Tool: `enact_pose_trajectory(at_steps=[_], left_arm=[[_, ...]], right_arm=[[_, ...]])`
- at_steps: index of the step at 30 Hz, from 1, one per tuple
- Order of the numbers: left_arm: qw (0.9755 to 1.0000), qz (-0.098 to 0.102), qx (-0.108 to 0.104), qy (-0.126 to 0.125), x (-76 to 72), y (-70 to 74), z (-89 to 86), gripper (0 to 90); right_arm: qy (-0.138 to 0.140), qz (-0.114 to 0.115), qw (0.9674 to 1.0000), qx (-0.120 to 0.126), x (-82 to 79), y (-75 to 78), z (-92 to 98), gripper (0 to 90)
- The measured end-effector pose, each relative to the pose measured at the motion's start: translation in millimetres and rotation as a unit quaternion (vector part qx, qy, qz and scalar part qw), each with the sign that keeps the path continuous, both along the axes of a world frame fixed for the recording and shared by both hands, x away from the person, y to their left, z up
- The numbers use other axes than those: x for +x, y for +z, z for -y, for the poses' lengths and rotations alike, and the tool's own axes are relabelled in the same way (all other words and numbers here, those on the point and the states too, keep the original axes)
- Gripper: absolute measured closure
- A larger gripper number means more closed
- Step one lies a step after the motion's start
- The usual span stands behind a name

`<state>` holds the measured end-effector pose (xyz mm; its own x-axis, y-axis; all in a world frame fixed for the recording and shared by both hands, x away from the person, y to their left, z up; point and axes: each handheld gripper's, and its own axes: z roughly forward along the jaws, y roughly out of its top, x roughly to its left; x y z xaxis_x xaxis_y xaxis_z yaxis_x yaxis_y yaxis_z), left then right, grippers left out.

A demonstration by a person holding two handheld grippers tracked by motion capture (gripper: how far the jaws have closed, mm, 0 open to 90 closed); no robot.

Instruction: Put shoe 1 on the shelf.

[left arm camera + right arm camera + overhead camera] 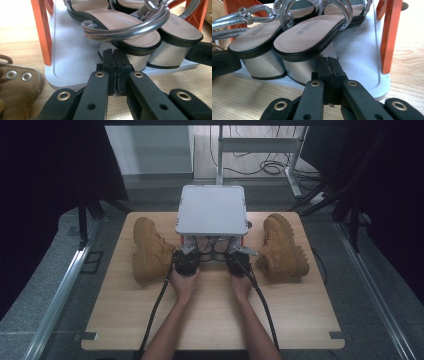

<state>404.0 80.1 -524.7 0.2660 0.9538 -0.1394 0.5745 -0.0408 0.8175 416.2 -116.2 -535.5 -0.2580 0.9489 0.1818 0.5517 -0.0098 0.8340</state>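
From the high view we've got both tongs parked side by side at the near edge of a small grey two-tier rack (212, 210) in the middle of the wooden tabletop (210, 320). The left tongs (188, 251) and right tongs (241, 251) both point away from us, under the rack's top plate. A tan boot (149, 249) stands left of the rack and another tan boot (283, 247) lies right of it, both running long-axis front to back.

In the left gripper view our left tongs (116, 72) are pinched fully closed on nothing, right at the block heel of a silver strappy sandal (130, 32). It sits on the rack's lower plate, heel toward us, toe pointing away.

Right gripper view, same deal: right tongs (328, 75) clamped together empty, tips just at the heel of the other silver sandal (312, 35), also heel-first toward us, beside an orange rack post (389, 35).
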Motion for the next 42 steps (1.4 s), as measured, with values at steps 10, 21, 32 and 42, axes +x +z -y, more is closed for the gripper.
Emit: enact_pose_trajectory(at_steps=[10, 21, 32, 42], left_arm=[[0.9996, 0.014, -0.005, -0.022, -22.8, 21.5, -13.0, 86.3], [0.9982, 0.011, -0.021, -0.054, -66.9, 34.8, -39.5, 84.9], [0.9947, -0.004, -0.032, -0.098, -100.6, 36.6, -71.6, 70.1], [0.9929, -0.033, -0.002, -0.114, -123.0, 35.1, -93.5, 44.3]], right_arm=[[0.018, 0.012, 0.9997, 0.006, -17.7, 15.1, 7.1, 89.3], [0.068, 0.019, 0.9974, 0.017, -57.0, 30.2, 18.6, 89.2], [0.103, 0.005, 0.9946, 0.010, -87.2, 31.2, 34.7, 83.0], [0.160, -0.015, 0.9866, -0.026, -114.9, 28.3, 54.6, 57.3]])
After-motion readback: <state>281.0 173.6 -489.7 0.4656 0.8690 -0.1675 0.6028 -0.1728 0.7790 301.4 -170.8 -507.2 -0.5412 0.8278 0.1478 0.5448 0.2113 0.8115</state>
